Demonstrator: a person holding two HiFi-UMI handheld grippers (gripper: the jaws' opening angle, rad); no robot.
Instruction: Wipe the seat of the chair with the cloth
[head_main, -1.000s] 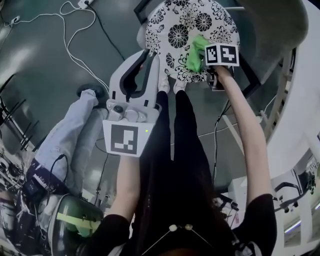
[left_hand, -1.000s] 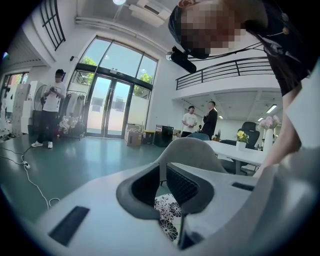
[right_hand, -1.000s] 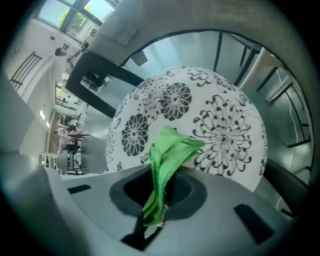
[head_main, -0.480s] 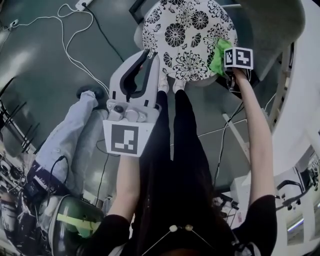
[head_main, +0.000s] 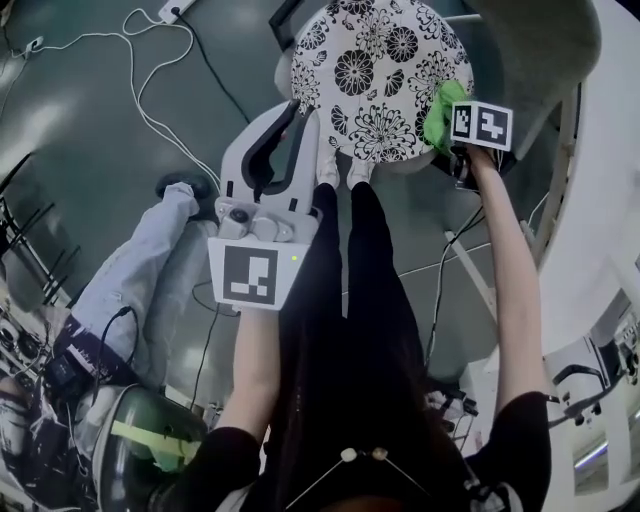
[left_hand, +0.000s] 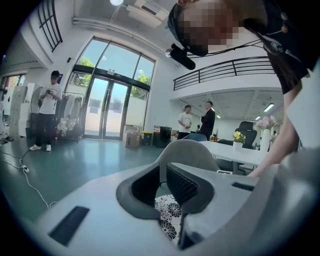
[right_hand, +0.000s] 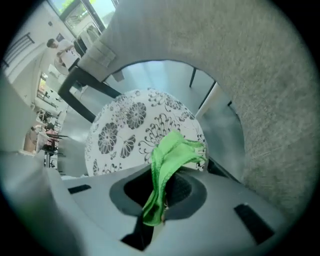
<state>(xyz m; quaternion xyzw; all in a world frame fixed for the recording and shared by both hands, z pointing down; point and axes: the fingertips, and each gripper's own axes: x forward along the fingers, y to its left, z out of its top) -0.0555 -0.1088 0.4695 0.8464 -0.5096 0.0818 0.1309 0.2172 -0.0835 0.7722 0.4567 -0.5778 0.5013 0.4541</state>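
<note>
Right gripper (right_hand: 161, 196) is pinching the cloth (right_hand: 172, 150), bunched at the seat (right_hand: 125, 125) rim just past its jaws. The rest of the seat lies ahead-left, so the next swipe probably goes that way. Left gripper (left_hand: 167, 195) is spread, empty, farther back.

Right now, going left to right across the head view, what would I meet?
cable → left gripper → seat → cloth → right gripper
</note>
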